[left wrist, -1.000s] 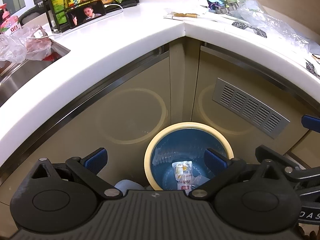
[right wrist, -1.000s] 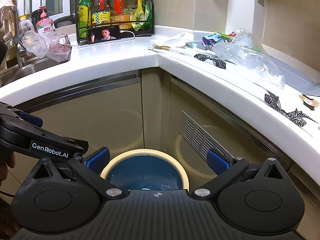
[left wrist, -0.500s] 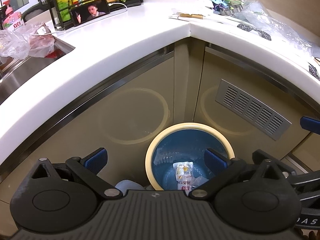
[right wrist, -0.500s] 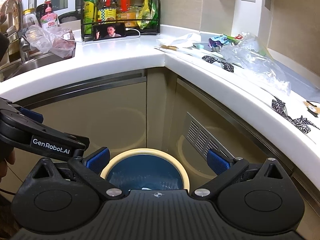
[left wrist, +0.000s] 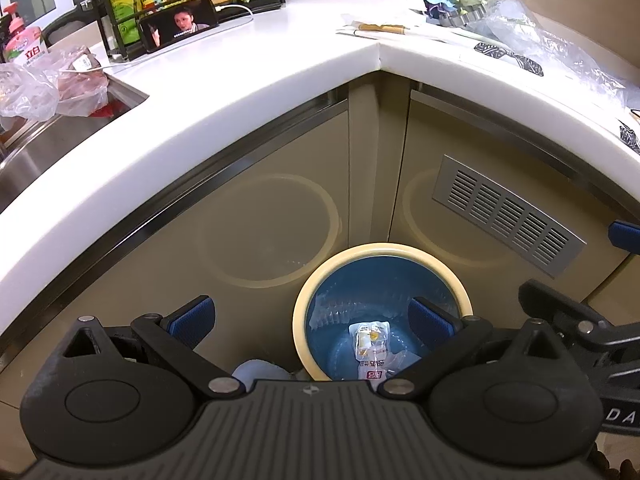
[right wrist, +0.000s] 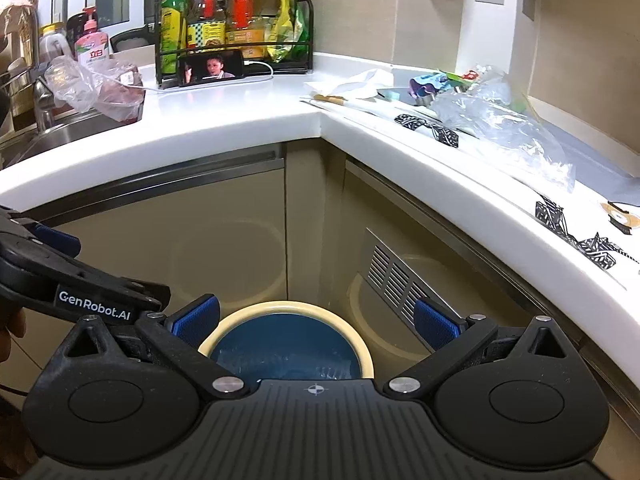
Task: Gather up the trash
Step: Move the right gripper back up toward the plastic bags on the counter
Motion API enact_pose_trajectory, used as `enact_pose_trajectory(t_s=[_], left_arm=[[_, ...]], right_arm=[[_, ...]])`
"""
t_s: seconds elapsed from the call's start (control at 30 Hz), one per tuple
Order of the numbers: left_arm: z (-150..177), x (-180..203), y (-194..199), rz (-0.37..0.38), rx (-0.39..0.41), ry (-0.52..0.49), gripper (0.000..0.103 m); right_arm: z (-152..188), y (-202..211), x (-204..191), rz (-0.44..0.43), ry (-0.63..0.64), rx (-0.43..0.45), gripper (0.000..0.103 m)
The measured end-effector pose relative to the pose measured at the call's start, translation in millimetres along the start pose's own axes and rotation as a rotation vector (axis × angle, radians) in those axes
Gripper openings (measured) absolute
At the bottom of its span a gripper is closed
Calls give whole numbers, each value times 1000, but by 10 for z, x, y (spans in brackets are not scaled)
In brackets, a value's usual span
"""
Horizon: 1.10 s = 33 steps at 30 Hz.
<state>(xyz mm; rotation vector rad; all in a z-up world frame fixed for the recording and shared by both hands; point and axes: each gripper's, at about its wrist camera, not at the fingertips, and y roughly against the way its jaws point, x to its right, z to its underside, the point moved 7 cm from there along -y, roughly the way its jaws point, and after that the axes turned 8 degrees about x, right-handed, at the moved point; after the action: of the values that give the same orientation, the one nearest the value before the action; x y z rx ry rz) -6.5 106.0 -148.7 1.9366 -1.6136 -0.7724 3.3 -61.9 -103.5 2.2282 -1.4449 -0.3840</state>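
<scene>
A round bin with a cream rim [left wrist: 382, 249] and blue inside stands on the floor in the cabinet corner; it also shows in the right wrist view [right wrist: 288, 308]. A clear wrapper [left wrist: 370, 344] lies inside it. My left gripper [left wrist: 312, 318] is open and empty above the bin's left side. My right gripper [right wrist: 316, 320] is open and empty above the bin. Trash lies on the right counter: a crumpled clear plastic bag [right wrist: 504, 124], black-and-white patterned wrappers [right wrist: 428, 128] and coloured wrappers [right wrist: 428, 84].
The white corner counter [right wrist: 248, 116] carries a phone [right wrist: 211, 67] on a cable, a bottle rack [right wrist: 232, 20], and a bagged item [right wrist: 104, 88] by the sink [left wrist: 52, 140]. A vent grille [left wrist: 506, 208] is on the right cabinet door.
Both grippers have risen and pulled back slightly, so more of the counter shows. Both stay open and empty. The wrapper in the bin has not moved.
</scene>
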Motion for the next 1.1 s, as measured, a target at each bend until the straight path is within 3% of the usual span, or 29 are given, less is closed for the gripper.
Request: enact_pose_trajectory(t_s=[0.5, 0.73, 1.1], left_arm=[[-114, -53, -47, -23, -2, 3, 103], [-91, -75, -87, -27, -15, 0, 103], [-82, -172, -133, -37, -32, 25, 103]], right_arm=[[-459, 116, 374, 67, -42, 161, 103], [-839, 16, 811, 163, -71, 266, 103], [-998, -254, 1386, 257, -196, 277, 103]])
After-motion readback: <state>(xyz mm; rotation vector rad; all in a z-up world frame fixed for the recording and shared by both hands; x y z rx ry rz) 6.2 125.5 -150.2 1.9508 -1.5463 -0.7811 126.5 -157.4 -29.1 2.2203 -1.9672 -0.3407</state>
